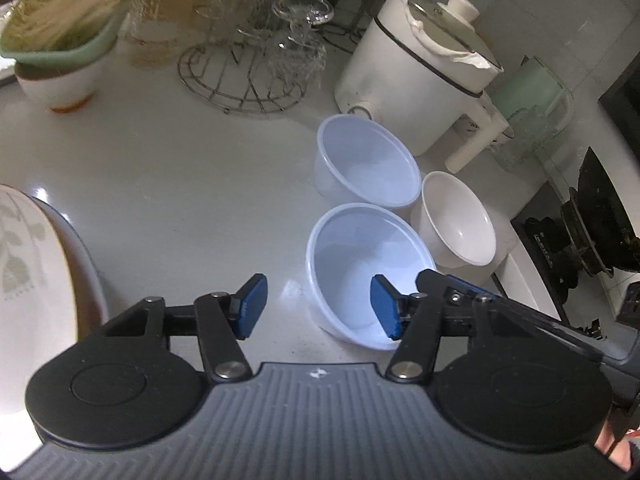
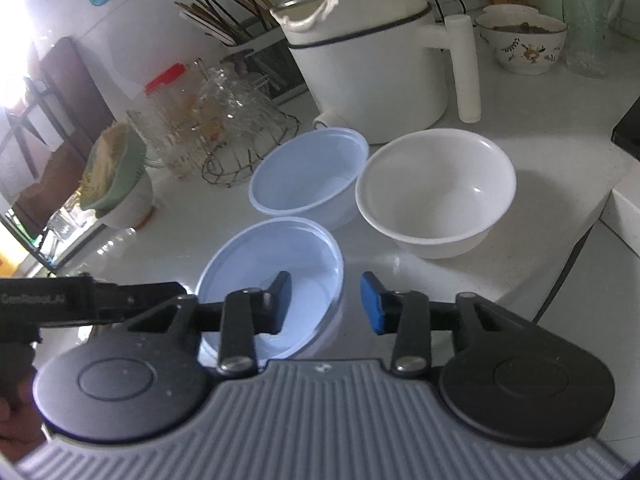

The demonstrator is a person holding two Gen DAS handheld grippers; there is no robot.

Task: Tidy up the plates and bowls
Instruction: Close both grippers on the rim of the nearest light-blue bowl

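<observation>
Three bowls stand close together on the white counter (image 1: pixel 168 184). The near translucent plastic bowl (image 1: pixel 360 256) (image 2: pixel 280 264) sits in front of a second plastic bowl (image 1: pixel 368 160) (image 2: pixel 308 172). A white ceramic bowl (image 1: pixel 456 220) (image 2: pixel 436 192) stands to their right. My left gripper (image 1: pixel 320 306) is open, its right finger over the near bowl's inside, its left finger outside the rim. My right gripper (image 2: pixel 325 302) is open, straddling the near bowl's right rim. A leaf-patterned plate (image 1: pixel 28 280) lies at the far left.
A white electric cooker (image 1: pixel 416 76) (image 2: pixel 372 56) stands behind the bowls. A wire rack with glassware (image 1: pixel 256 68) (image 2: pixel 224 128) and a green bowl stacked on a white bowl (image 1: pixel 60 44) are at the left. A stove (image 1: pixel 592 228) borders the right.
</observation>
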